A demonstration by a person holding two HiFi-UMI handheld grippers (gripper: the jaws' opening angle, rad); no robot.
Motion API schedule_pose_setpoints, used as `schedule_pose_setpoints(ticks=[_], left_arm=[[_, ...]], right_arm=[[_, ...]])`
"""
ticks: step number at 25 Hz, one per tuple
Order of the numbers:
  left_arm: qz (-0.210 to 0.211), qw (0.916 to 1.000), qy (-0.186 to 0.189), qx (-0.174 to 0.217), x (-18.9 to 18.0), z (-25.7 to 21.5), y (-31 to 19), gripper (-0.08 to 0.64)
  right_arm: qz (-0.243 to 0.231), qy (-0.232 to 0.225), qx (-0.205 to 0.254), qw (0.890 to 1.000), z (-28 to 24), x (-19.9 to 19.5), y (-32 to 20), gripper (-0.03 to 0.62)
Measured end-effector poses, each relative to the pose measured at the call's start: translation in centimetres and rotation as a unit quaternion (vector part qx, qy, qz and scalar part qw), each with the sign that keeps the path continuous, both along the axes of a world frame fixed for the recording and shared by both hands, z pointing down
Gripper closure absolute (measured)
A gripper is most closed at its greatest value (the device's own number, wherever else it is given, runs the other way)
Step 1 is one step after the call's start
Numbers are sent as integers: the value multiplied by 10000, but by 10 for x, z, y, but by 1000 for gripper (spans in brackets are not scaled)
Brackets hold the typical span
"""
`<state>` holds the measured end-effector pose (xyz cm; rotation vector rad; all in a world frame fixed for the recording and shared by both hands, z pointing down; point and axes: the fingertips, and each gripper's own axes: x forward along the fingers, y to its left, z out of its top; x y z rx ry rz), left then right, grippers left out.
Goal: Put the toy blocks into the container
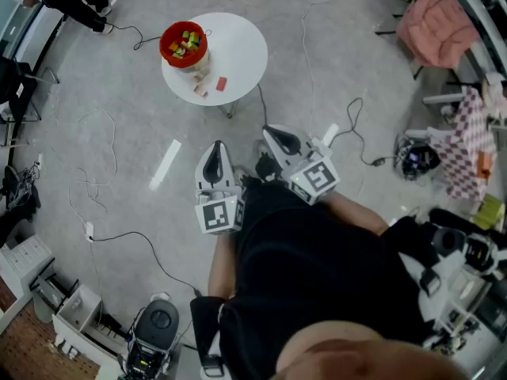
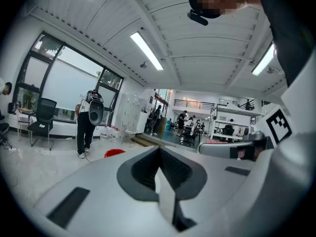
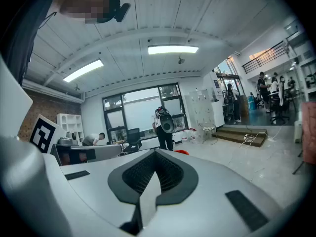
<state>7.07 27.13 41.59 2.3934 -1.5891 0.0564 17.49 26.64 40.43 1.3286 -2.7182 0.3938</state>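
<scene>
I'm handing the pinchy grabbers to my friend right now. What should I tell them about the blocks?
Left gripper: shut, empty, held close to the body.
Right gripper: shut, empty, beside the left one.
The red container stands on the round white table, well ahead of both grippers.
Done: several blocks lie in the container.
Left: a red block and a few pale blocks lie on the table beside the container. Probably step closer, then drop them in one by one.
</scene>
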Motion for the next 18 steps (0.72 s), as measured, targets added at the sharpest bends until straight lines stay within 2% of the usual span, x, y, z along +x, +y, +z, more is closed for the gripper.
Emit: schedule_pose_setpoints(ticks=[5, 12, 15, 18], left_arm=[[-59, 9999, -79, -31, 2, -8, -7, 568], [-314, 9994, 108, -135, 4, -6, -20, 568], [-460, 9987, 5, -199, 3, -4, -28, 568], [-590, 9980, 84, -203, 8, -4, -33, 568]], right_arm=[[-45, -32, 5, 10000, 0, 3, -4, 595], [-153, 33, 167, 9997, 5, 14, -25, 595], [-286, -17, -24, 9996, 6, 15, -34, 595], [-418, 10, -103, 9991, 11, 19, -42, 595]])
